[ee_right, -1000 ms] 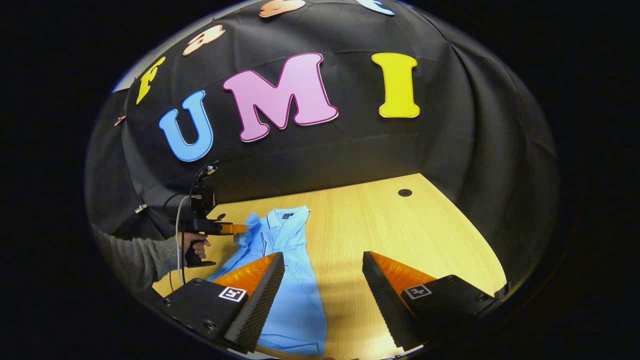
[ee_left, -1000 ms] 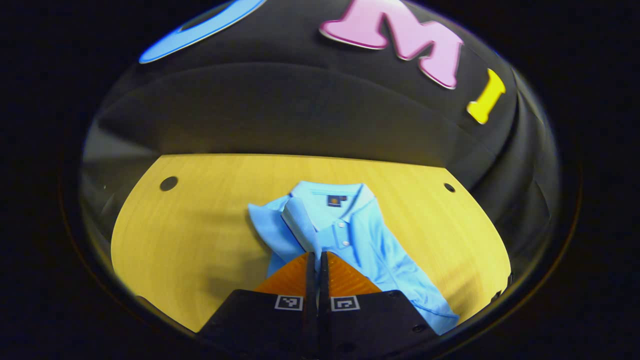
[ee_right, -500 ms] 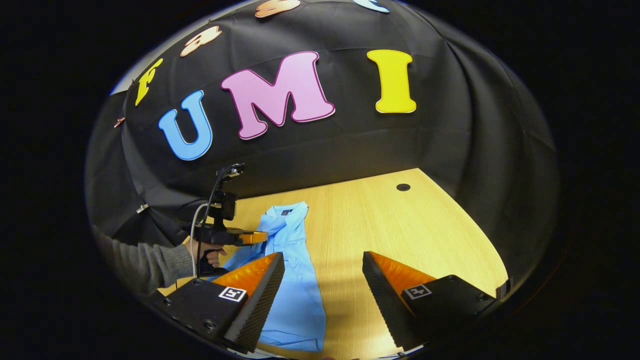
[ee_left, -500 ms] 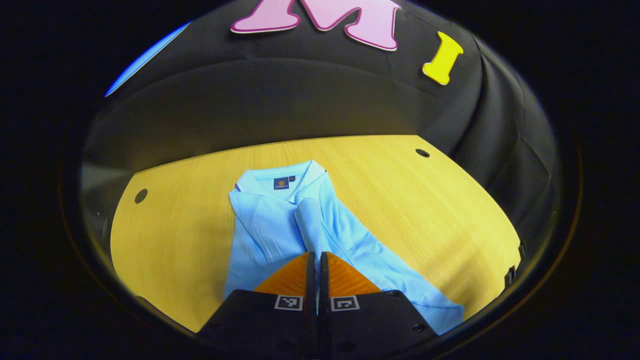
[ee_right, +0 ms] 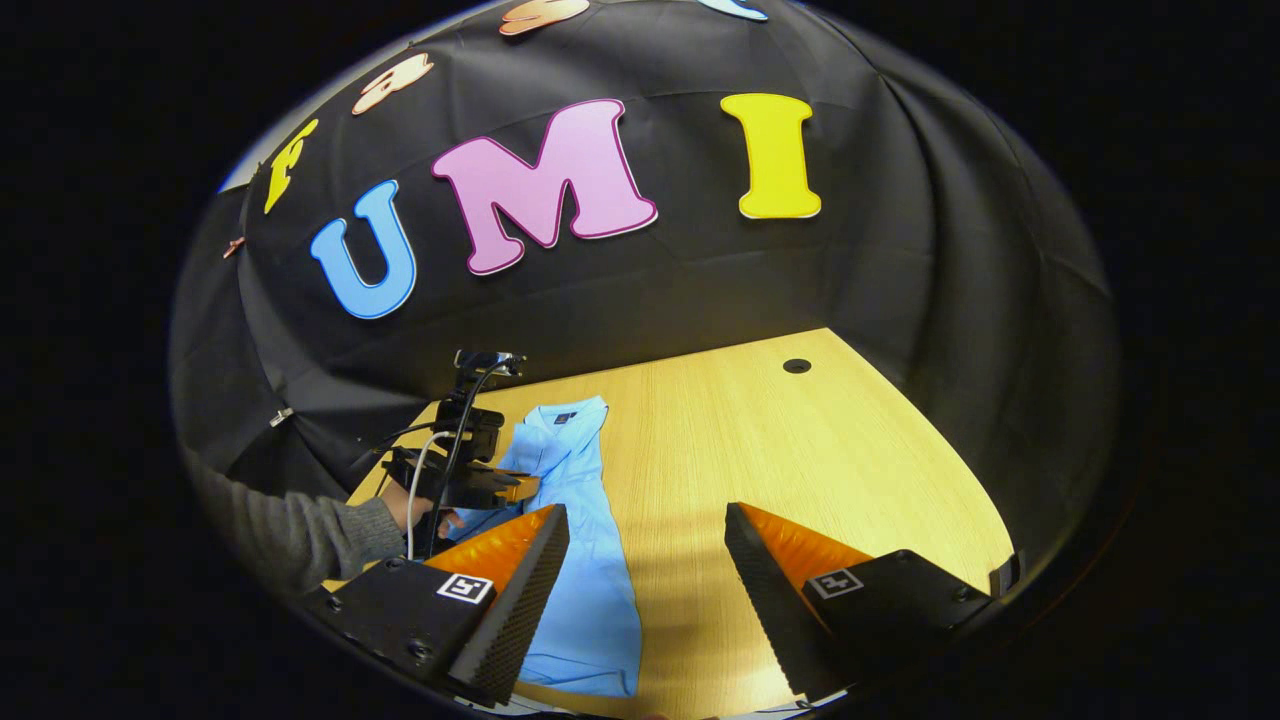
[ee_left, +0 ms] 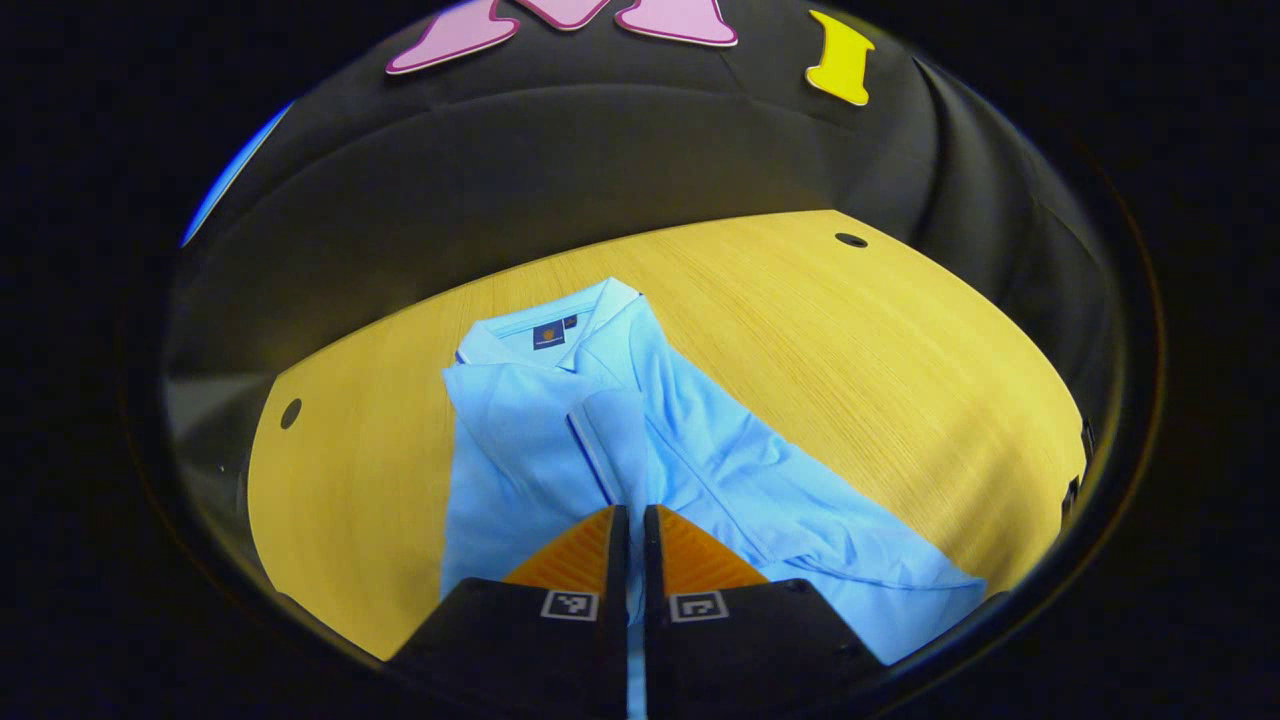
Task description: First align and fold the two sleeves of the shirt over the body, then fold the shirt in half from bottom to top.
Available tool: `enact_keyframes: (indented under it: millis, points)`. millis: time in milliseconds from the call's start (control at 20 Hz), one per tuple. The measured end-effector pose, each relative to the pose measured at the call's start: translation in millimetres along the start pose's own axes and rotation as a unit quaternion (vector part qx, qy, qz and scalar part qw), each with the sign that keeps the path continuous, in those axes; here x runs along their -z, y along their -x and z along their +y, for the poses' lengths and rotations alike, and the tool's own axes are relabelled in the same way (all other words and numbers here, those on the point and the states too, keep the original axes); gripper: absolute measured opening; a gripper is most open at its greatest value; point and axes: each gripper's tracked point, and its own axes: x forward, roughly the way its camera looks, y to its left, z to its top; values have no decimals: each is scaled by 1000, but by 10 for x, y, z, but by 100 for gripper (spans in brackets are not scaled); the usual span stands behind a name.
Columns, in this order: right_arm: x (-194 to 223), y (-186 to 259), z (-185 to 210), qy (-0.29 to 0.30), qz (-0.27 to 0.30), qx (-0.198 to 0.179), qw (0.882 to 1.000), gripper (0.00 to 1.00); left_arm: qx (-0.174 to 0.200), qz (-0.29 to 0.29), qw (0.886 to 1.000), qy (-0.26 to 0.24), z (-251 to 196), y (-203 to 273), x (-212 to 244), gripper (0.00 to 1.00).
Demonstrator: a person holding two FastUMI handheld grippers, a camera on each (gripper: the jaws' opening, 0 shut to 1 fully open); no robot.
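Hand-held gripper on my left is clenched on the shirt's sleeve, holding it over the shirt body. Beyond the shirt's far side, bare counter gives me open room. My right hand-held gripper hovers released beside the shirt's lower half.

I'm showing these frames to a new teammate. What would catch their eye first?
The light blue shirt lying on the yellow wooden table, collar toward the far wall. Next, the left gripper, shut on a sleeve folded over the shirt's body. The right gripper hangs open above the table beside the shirt.
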Motion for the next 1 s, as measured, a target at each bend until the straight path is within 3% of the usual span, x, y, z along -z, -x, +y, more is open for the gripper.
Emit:
enact_keyframes:
  millis: [50, 150, 200, 400, 500, 550, 800, 1000]
  points:
    - [-2, 3, -6, -1, 0, 0, 1000, 98, 1, 3, 1000, 0, -8, -2, 14, 18]
    - [3, 10, 2, -2, 2, 0, 1000, 98, 2, 4, 1000, 2, -21, -16, 16, 27]
    - [7, 20, 7, -3, 2, -1, 1000, 98, 4, 3, 1000, 5, -37, -22, 6, 36]
    - [15, 29, 26, -2, 3, -1, 1000, 98, 8, -1, 1000, 6, -82, -19, -2, 53]
    - [10, 47, 40, -2, 2, -1, 1000, 98, 8, -1, 1000, 5, -95, -1, -3, 77]
    - [10, 49, 49, -2, 3, -1, 1000, 98, 6, -5, 1000, 4, -86, 16, -21, 81]
    - [41, 80, 71, -1, 4, 0, 1000, 98, -1, -35, 999, 5, -44, 152, -142, 90]
    - [157, 117, 175, 1, 14, -3, 1000, 98, -15, -74, 997, 31, 45, 682, -164, 92]
